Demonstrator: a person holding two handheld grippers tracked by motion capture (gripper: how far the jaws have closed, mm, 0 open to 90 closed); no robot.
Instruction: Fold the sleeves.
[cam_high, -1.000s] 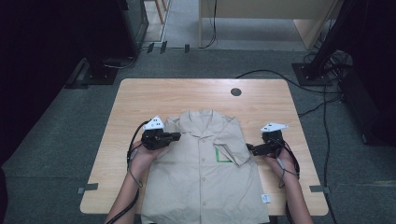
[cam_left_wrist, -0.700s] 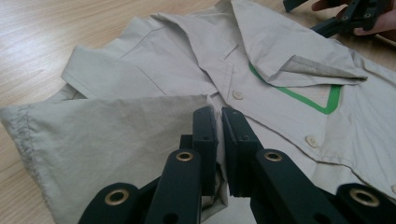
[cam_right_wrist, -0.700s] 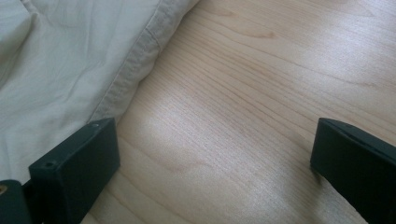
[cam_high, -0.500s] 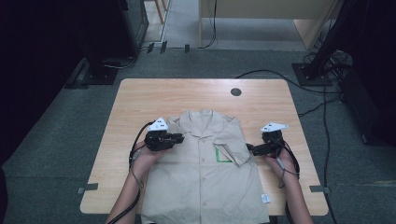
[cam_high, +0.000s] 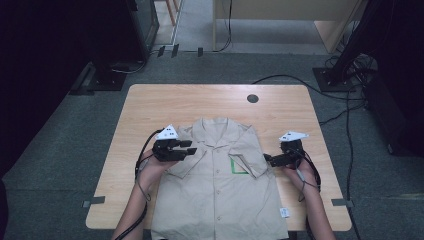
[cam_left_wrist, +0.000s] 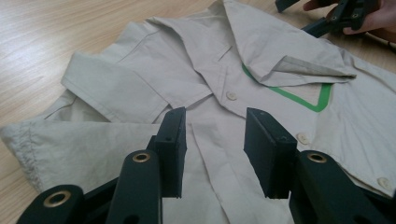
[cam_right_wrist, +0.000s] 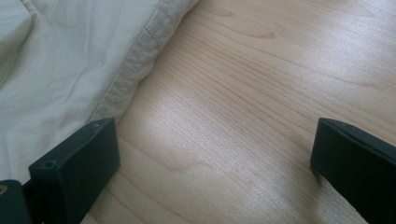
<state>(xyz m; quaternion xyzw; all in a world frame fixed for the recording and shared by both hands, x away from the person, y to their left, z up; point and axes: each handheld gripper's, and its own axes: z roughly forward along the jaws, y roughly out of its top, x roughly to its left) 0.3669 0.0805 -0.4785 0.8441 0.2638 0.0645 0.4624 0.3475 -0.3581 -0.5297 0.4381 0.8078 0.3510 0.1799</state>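
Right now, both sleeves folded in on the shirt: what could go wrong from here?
1. The left gripper has just been opening, with nothing between its jaws, right over the folded left sleeve. Pulling away low could snag the cloth and undo the fold.
2. The right gripper stands open on the bare table beside the shirt hem. A closing sweep could catch the edge and drag the shirt askew.

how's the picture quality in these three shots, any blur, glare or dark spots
High view: the table is evenly lit, the room's edges fall to black, the shirt looks soft. Left gripper view: shirt sharp, its own jaws close and slightly blurred. Right gripper view: soft sheen on the wood, jaws blurred, hem fairly crisp.
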